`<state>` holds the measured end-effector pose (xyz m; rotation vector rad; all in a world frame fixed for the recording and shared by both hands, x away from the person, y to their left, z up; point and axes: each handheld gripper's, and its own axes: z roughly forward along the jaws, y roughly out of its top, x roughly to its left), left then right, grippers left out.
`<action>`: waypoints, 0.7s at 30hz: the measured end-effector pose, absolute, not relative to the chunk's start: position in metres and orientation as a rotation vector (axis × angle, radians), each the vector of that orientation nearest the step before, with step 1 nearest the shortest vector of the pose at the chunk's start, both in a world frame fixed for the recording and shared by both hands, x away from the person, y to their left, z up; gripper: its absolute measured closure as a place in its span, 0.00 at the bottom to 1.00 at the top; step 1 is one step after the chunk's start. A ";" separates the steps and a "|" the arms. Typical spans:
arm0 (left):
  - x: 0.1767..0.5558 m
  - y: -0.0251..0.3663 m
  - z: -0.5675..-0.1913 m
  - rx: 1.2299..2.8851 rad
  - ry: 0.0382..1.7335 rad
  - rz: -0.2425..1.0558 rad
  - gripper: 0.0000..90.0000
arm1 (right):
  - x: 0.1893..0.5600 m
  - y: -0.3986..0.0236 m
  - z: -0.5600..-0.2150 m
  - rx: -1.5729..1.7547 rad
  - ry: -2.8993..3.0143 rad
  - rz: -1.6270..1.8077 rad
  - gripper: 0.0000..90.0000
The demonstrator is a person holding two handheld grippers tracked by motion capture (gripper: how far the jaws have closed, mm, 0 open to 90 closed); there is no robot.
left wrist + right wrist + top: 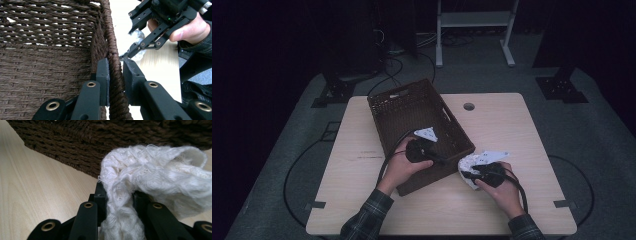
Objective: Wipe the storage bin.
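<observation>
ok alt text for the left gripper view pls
The left gripper clamps the rim of a brown woven basket. Beyond it, over the pale table, the right gripper holds a white cloth.

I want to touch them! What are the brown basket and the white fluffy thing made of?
The basket looks woven from dark brown twisted cord, matte, maybe paper rope. The white cloth looks like soft knitted yarn, fuzzy, with loose fibres at its edges.

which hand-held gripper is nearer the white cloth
Right. The right hand-held gripper is shut on the white cloth, beside the basket. The left hand-held gripper clamps the basket's rim, apart from the cloth.
</observation>
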<state>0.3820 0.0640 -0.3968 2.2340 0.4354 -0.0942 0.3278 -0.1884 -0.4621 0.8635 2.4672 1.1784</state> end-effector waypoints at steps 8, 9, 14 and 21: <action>0.382 0.064 -0.397 2.233 0.435 -0.092 0.84 | 0.330 -0.187 -0.468 0.880 2.496 1.153 0.79; 0.382 0.064 -0.397 2.233 0.436 -0.093 0.84 | 0.331 -0.187 -0.468 0.874 2.498 1.150 0.79; 0.382 0.064 -0.397 2.233 0.435 -0.093 0.84 | 0.331 -0.184 -0.473 0.888 2.524 1.122 0.79; 0.382 0.064 -0.397 2.233 0.435 -0.091 0.83 | 0.333 -0.185 -0.479 0.908 2.546 1.111 0.79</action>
